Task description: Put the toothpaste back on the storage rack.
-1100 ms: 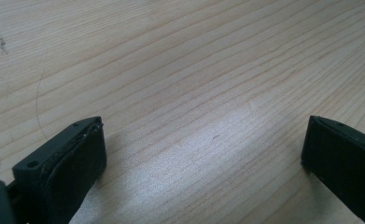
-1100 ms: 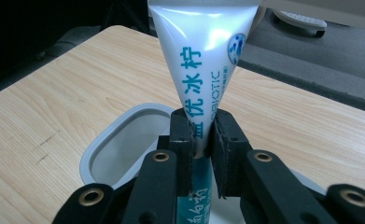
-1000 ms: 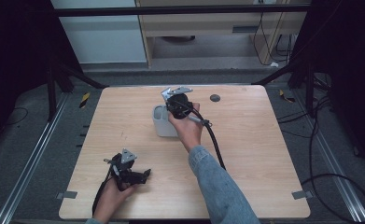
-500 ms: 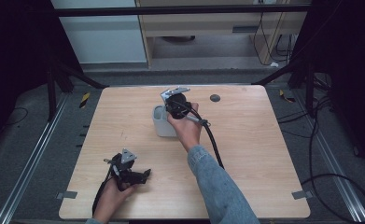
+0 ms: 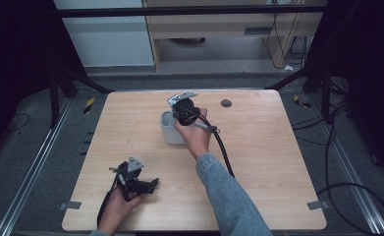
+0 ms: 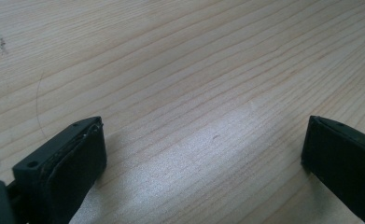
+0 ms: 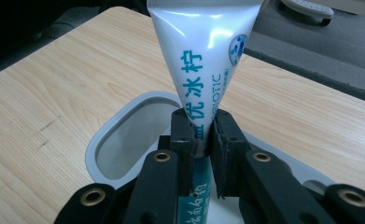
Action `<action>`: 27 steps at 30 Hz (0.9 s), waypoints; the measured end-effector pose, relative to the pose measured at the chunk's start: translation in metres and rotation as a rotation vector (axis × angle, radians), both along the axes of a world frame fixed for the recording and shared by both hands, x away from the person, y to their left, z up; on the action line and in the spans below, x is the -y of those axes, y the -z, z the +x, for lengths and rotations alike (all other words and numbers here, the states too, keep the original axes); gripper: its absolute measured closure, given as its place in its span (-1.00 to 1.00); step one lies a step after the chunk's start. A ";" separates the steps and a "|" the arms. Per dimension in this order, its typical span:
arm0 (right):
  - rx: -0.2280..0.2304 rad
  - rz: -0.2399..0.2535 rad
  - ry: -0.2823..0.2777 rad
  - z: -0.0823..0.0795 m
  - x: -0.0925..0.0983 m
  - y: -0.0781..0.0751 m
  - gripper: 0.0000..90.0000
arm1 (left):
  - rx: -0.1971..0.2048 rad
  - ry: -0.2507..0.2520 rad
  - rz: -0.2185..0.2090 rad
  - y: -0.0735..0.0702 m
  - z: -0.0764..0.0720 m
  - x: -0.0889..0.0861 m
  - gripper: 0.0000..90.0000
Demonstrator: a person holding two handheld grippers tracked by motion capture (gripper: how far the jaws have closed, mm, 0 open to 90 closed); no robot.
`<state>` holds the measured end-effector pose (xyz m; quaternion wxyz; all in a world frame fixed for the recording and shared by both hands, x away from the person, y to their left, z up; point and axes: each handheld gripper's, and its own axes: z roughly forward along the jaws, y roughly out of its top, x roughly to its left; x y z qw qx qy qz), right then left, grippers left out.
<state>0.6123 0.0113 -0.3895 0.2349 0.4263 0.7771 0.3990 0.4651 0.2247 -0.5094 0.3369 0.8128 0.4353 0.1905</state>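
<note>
— So, what's the biggest thing there?

— That would be the pale wooden table with rounded corners point(image 5: 258, 191), standing on a grey floor between dark frame legs. Its grain runs in long fine lines, plain to see in the left gripper view, and a small dark round disc point(image 5: 226, 103) sits near its far edge, well apart from everything else.

— And on the table?

— Near the middle, toward the far side, stands a light grey plastic holder with rounded oval openings point(image 5: 170, 130). In the right gripper view one opening gapes just left of the jaws, its rim thick and smooth point(image 7: 119, 126).

— Where are the hands?

— A forearm in a blue denim sleeve point(image 5: 229, 196) reaches from the near edge up to the holder, and its hand carries the right gripper point(image 7: 202, 135) directly above the holder, a black cable point(image 5: 222, 147) trailing back along the arm. The left gripper point(image 6: 201, 149) lies low near the table's near-left corner, held in the other hand point(image 5: 118, 209).

— What do the jaws hold?

— The right pair is clamped on a white squeeze tube with teal lettering point(image 7: 203, 60), pinching it low on its body; the tube widens upward to its flat crimped end and hangs over the holder. The left pair stands wide apart with bare wood between.
</note>
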 end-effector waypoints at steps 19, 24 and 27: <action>-0.010 0.002 -0.003 0.004 -0.003 0.000 0.76 | -0.001 0.002 0.005 0.000 0.000 0.000 -1.00; -0.012 0.003 -0.006 0.005 -0.002 0.000 0.76 | 0.000 0.003 0.006 0.000 0.000 0.000 -1.00; -0.015 0.005 -0.007 0.006 -0.002 0.000 0.75 | -0.001 0.003 0.005 0.000 0.000 0.000 -1.00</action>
